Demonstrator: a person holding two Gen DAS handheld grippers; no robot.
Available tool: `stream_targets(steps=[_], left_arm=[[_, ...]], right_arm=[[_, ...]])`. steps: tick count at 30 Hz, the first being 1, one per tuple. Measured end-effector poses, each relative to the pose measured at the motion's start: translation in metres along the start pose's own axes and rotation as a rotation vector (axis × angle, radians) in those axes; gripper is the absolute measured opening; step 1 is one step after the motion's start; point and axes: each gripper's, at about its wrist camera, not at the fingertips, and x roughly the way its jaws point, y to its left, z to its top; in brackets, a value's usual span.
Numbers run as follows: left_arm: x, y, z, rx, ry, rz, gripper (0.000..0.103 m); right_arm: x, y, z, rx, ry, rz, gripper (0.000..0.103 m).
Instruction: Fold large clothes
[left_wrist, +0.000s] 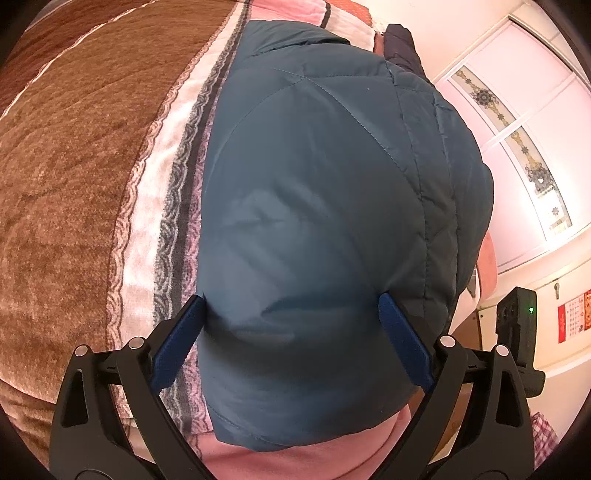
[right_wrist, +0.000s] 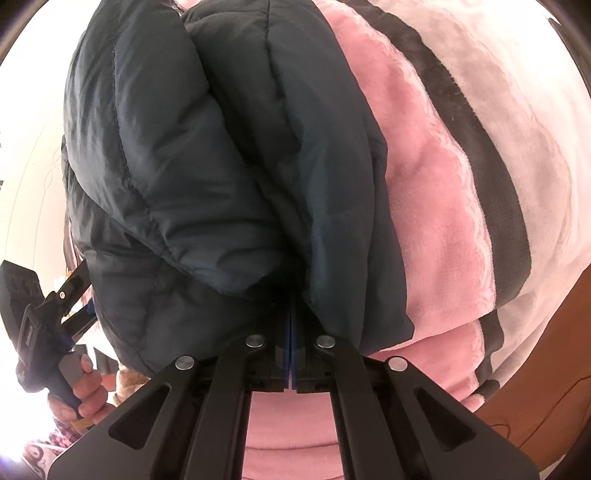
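1. Left wrist view: a brown plush blanket (left_wrist: 74, 166) fills the left of the frame, bordered by a pink-and-white striped blanket (left_wrist: 147, 229).
2. At centre the teal quilted jacket (left_wrist: 325, 206) lies spread on the bed. The left tool (left_wrist: 295, 314) stands with its blue pads wide apart, either side of the jacket's lower bulge, not clamped.
3. Only this view shows the white cupboard doors (left_wrist: 517, 110) at upper right.
4. Right wrist view: at lower left a hand (right_wrist: 85, 391) holds the other tool's handle.
5. The jacket (right_wrist: 177, 177) hangs bunched over the centre. The right tool (right_wrist: 290, 332) has its pads pressed together on a jacket fold.
6. The striped blanket (right_wrist: 443, 192) covers the right.
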Motion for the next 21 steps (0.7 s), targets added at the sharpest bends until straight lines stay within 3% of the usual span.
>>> stream_targets(steps=[14,17,21], left_arm=[[-0.002,0.000,-0.002,-0.014,-0.001,0.013,0.093],[-0.003,0.000,-0.001,-0.015,-0.002,0.014,0.093],[-0.004,0.001,-0.001,-0.014,-0.002,0.018,0.093]], right_arm=[[-0.021,0.018,-0.010,-0.011,-0.024,-0.003,0.006],[-0.030,0.025,-0.015,-0.027,-0.043,-0.004,0.013],[-0.046,0.027,-0.014,-0.040,-0.083,0.006,0.036]])
